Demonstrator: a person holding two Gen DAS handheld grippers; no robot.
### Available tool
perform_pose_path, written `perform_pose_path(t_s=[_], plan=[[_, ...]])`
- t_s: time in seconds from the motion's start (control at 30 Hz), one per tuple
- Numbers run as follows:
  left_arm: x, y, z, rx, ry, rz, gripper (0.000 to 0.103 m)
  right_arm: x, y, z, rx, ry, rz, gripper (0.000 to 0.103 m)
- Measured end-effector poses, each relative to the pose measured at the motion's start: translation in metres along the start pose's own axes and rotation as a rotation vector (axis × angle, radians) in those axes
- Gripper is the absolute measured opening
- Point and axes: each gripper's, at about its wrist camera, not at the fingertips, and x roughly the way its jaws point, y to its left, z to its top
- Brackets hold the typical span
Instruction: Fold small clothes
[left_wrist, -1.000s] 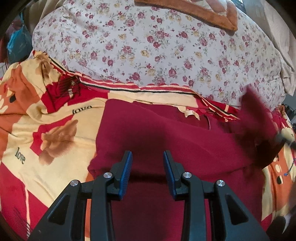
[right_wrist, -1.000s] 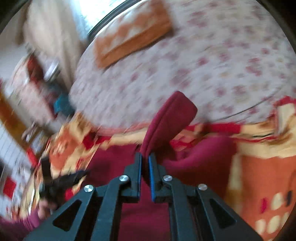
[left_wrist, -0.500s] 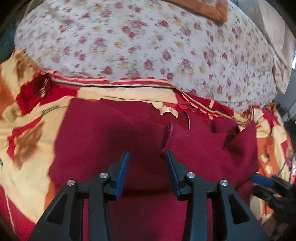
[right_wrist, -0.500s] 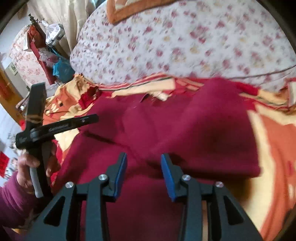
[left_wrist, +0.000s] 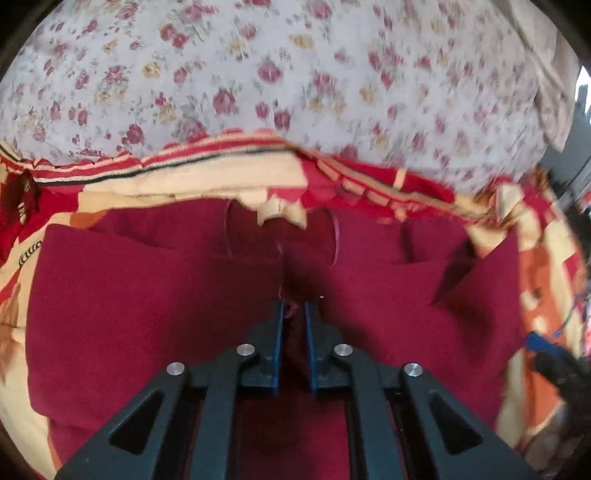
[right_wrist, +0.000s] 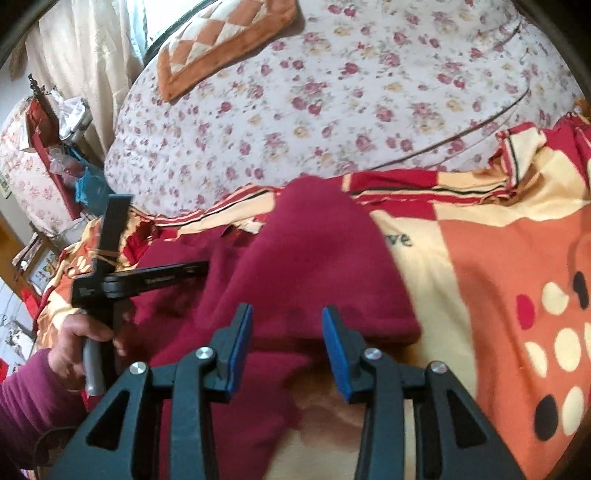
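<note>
Maroon garment (left_wrist: 155, 317) is lying spread on patterned blanket (right_wrist: 498, 258), below floral quilt (left_wrist: 277, 74). Left gripper (left_wrist: 293, 314) is pinching its center edge, jaws nearly closed. Right gripper (right_wrist: 287, 325) is hovering wide open over the folded-in sleeve (right_wrist: 314, 258), holding nothing.

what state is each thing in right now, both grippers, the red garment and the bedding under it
left gripper: nearly shut, pinching a fold of the garment
right gripper: open, holding nothing, over the folded-in side
maroon garment: spread on the blanket, both sides folded toward the middle
patterned blanket: laid out under the garment, top edge rumpled
floral quilt: spread over the bed behind
</note>
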Motion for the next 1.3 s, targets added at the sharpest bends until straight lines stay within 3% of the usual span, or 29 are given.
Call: perform_pose_path(t_s=[0.13, 0.3, 0.37, 0.57, 0.67, 0.73, 0.77, 0.87, 1.07, 1.3], plan=[[-0.023, 0.009, 0.007, -0.012, -0.052, -0.039, 0.0, -0.002, -0.011, 0.001, 0.07, -0.018, 0.032, 0.041], [-0.021, 0.016, 0.004, -0.064, -0.03, -0.071, 0.0, 0.0, -0.016, 0.0, 0.12, -0.042, 0.05, 0.041], [-0.014, 0.02, 0.003, -0.109, -0.02, -0.083, 0.012, 0.001, -0.017, 0.0, 0.127, -0.044, 0.046, 0.041], [0.011, 0.016, -0.004, -0.128, 0.039, -0.027, 0.016, -0.004, -0.024, 0.002, 0.13, -0.067, 0.028, 0.043], [0.012, 0.013, -0.005, -0.109, 0.028, -0.015, 0.016, -0.003, -0.03, 0.001, 0.15, -0.063, 0.023, 0.043], [0.012, 0.013, -0.003, -0.095, 0.029, -0.02, 0.0, -0.003, -0.032, 0.001, 0.155, -0.064, 0.018, 0.043], [0.01, 0.012, -0.003, -0.078, 0.033, -0.019, 0.0, -0.003, -0.033, 0.001, 0.159, -0.066, 0.018, 0.043], [-0.003, 0.017, 0.0, -0.079, 0.004, -0.029, 0.0, -0.003, -0.033, 0.001, 0.163, -0.071, 0.014, 0.043], [-0.065, 0.05, 0.021, -0.129, -0.143, -0.031, 0.0, -0.006, -0.031, 0.003, 0.151, -0.084, -0.014, 0.043], [-0.089, 0.088, 0.01, -0.158, -0.165, 0.036, 0.0, -0.004, -0.032, 0.004, 0.159, -0.069, -0.035, 0.043]])
